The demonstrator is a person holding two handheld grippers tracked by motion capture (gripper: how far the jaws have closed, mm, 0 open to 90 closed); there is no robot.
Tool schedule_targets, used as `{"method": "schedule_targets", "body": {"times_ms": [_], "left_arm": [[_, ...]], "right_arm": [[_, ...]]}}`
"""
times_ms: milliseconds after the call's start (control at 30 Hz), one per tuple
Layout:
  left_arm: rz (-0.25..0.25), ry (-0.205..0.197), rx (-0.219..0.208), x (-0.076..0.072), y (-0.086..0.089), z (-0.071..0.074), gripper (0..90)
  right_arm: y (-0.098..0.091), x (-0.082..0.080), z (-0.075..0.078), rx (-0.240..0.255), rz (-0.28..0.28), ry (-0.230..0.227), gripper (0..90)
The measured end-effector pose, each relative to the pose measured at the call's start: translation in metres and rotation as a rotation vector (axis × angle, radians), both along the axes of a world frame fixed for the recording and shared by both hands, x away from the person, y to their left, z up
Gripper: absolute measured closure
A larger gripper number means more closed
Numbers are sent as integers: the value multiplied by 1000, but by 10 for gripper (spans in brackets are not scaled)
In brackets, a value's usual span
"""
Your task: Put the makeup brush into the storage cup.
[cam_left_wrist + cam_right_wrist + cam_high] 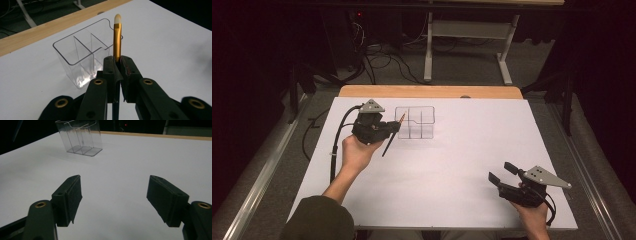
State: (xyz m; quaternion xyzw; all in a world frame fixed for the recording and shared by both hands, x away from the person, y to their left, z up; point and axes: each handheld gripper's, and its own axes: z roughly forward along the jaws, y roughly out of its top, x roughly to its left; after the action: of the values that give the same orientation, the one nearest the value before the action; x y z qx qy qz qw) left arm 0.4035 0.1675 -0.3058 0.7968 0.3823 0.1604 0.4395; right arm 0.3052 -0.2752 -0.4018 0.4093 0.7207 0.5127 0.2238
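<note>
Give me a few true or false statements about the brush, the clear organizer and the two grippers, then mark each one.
1. The left gripper is clamped on a brush with a gold collar. True.
2. The brush already stands inside the clear organizer. False: it is held in the jaws beside the organizer.
3. The right gripper holds a pencil. False: its jaws stand wide apart with nothing between them.
4. The organizer is divided into compartments. True.
5. The organizer lies tipped on its side. False: it stands upright on the white table.
</note>
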Motion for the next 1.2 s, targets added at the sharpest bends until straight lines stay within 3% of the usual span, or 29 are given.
{"method": "schedule_targets", "body": {"times_ms": [733,1200], "left_arm": [[17,-19,-53,7,0,0,833],[23,-40,-50,13,-4,4,833]], "right_arm": [[1,0,0,-3,1,2,299],[-1,0,0,1,2,0,297]]}}
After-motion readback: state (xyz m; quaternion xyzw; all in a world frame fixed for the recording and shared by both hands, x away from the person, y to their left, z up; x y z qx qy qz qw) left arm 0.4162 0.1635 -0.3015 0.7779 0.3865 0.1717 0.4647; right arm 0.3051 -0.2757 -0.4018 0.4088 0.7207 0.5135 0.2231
